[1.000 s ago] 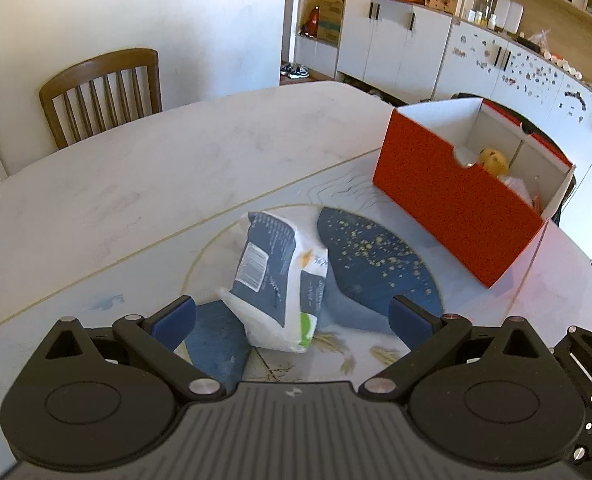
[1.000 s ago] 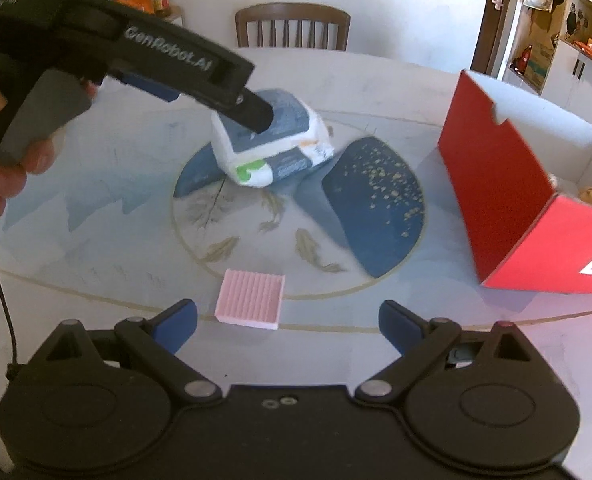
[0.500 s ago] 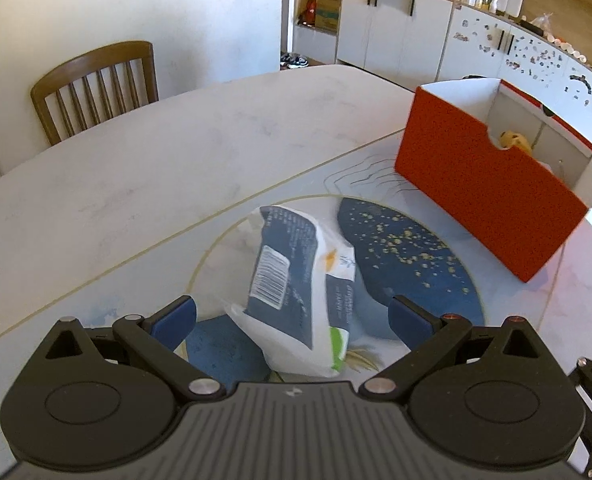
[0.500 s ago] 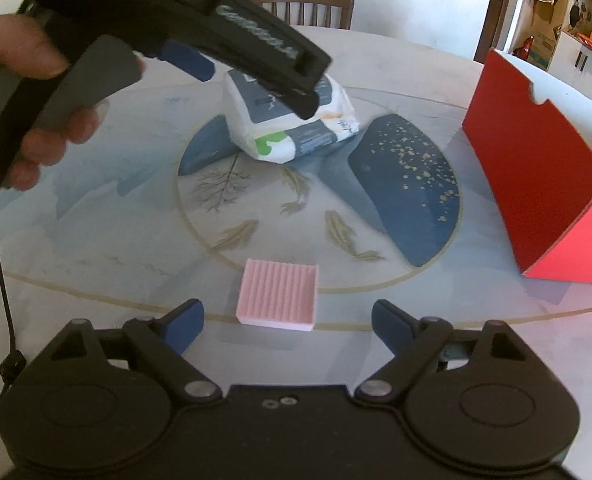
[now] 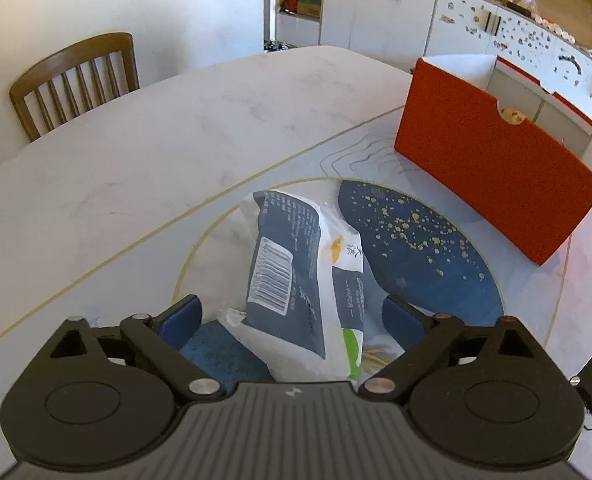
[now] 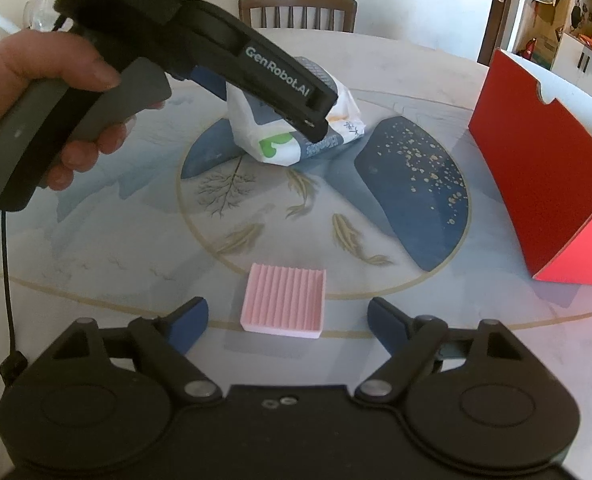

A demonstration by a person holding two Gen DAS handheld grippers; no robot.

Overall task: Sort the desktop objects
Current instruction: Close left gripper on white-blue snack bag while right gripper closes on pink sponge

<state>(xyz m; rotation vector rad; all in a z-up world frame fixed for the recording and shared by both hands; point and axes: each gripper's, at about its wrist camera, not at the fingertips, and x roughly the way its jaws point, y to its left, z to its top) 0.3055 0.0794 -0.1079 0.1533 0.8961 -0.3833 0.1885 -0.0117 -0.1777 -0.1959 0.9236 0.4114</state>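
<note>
You held the left gripper wide around the pack, ready to grasp it, while the right gripper, also wide, waited at the pink pad, both short of the red box.

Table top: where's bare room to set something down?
Bare marble stretches between the tissue pack and the wooden chair. The blue patch between pack and red box is free. Crowded: around the pack under the left tongs; pink pad before the right tongs.

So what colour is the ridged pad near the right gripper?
Pale pink; the ridged pad shows best in the right wrist view.
</note>
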